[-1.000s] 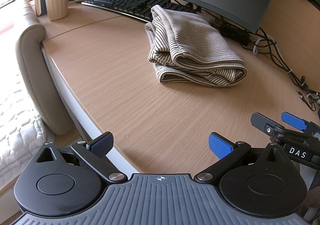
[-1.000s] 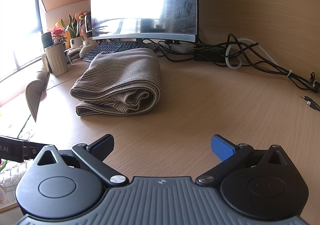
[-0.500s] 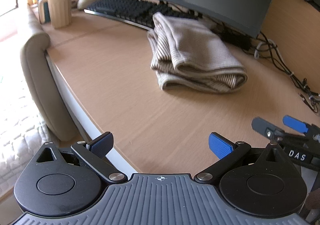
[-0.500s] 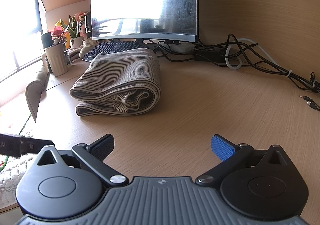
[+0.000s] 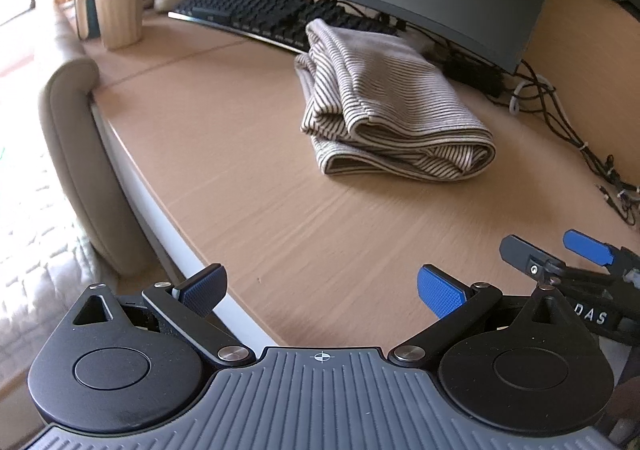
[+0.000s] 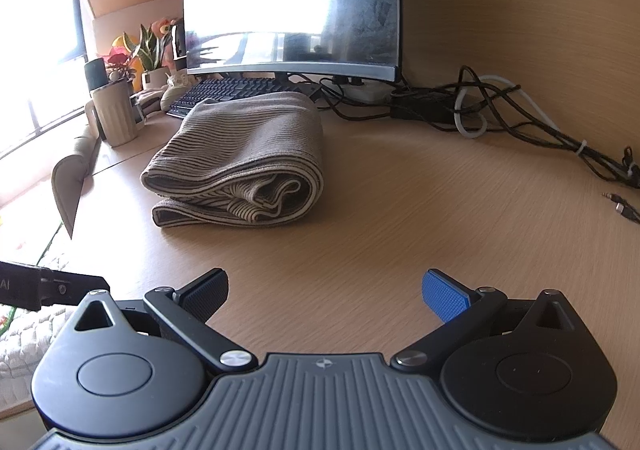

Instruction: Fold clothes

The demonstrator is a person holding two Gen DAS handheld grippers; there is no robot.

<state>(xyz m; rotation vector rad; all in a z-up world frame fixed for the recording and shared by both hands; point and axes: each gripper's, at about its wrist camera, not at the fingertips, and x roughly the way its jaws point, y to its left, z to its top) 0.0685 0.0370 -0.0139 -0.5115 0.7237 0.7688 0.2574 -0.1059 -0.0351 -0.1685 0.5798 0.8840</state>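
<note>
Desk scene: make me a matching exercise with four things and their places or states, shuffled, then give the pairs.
Things:
1. striped garment
2. ribbed mug
3. keyboard
4. left hand-held gripper

Places or states:
A. under the monitor's lower edge
B. open, holding nothing
C. folded in a bundle in the middle of the desk
D. upright near the desk's window-side end

Pairs: 1-C, 2-D, 3-A, 4-B
</note>
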